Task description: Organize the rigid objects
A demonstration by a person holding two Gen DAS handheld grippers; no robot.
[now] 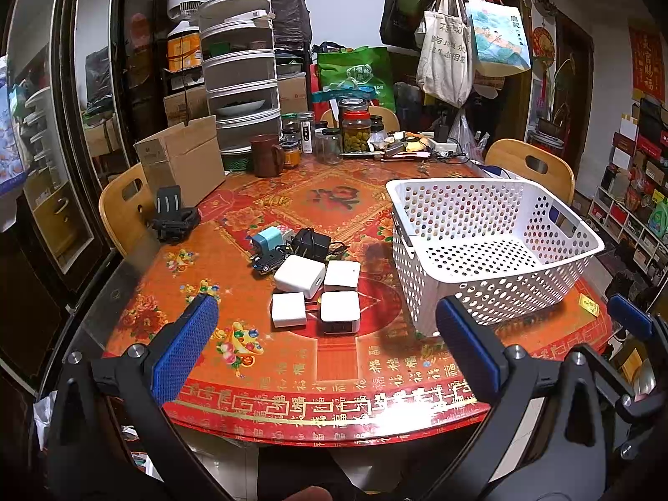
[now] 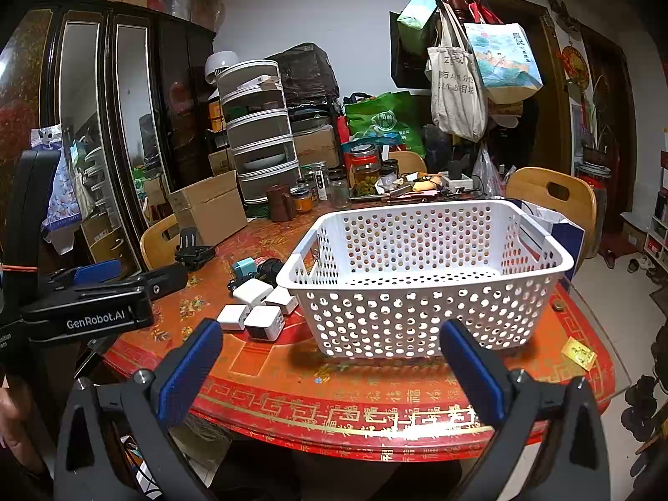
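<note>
Several white charger cubes lie grouped on the red patterned table, with a light blue charger, a black adapter and a small dark toy car just behind them. They also show in the right wrist view. A white perforated basket stands empty to their right, seen close in the right wrist view. My left gripper is open and empty, held in front of the cubes. My right gripper is open and empty in front of the basket.
A cardboard box, a black clip stand, a brown mug, jars and a stacked food cover crowd the table's back. Wooden chairs ring it. A small yellow packet lies near the right edge.
</note>
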